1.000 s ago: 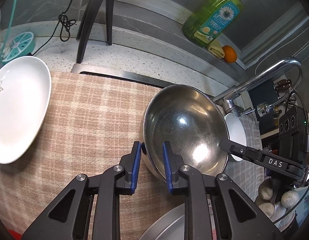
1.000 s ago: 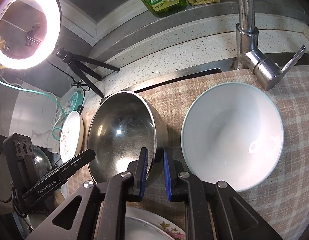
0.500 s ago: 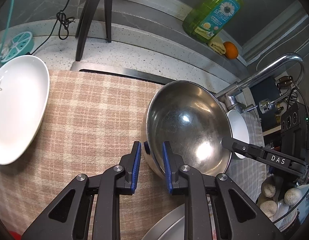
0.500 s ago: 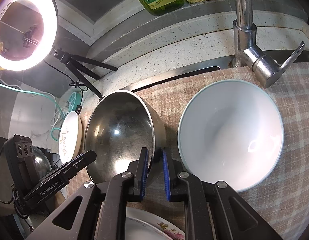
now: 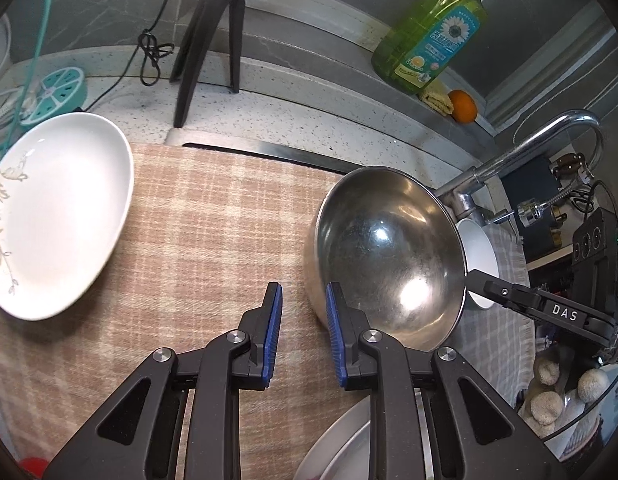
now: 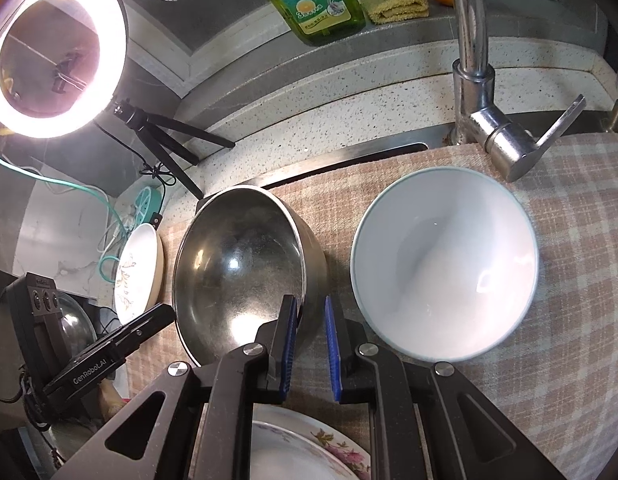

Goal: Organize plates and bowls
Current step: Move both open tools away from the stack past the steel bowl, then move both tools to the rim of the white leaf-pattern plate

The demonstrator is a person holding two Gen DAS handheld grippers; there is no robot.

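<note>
Centrally, a round stainless-steel bowl [image 5: 389,256] with a scuffed, mirror-bright inside is sitting on a beige-and-cream checked woven cloth [image 5: 205,216], and both tools are gripping its rim from opposite sides. The left gripper [image 5: 303,294] is pinching the bowl's near wall between its ribbed blue pads [image 5: 274,320], jaws drawn close with only the thin metal between them. The right gripper [image 6: 311,312] is doing the same on the bowl [image 6: 241,268] in its own view, one pad inside the rim and one outside, jaws nearly together.

Just beside the steel bowl a smooth white ceramic bowl [image 6: 445,264] with a pale grey-blue rim is standing upright on the cloth, apart from the gripper; in the left view the steel bowl is hiding most of it. Further off, an oval white porcelain plate [image 5: 57,212] with a faint gold leaf pattern is lying on the cloth's edge. Another flower-printed plate [image 6: 309,456] is showing below the right gripper, cut off by the frame and by the black fingers.

Beyond, a chrome tap [image 6: 477,80] is rising from the speckled stone counter [image 5: 301,120]. A green translucent plastic soap bottle [image 5: 433,36], a folded yellow sponge cloth [image 6: 393,2] and an orange [image 5: 463,106] are resting on the ledge. A glowing ring light [image 6: 53,48] is standing on a black tripod [image 5: 213,40]; a teal round object [image 5: 57,92] behind the plate is hard to make out.
</note>
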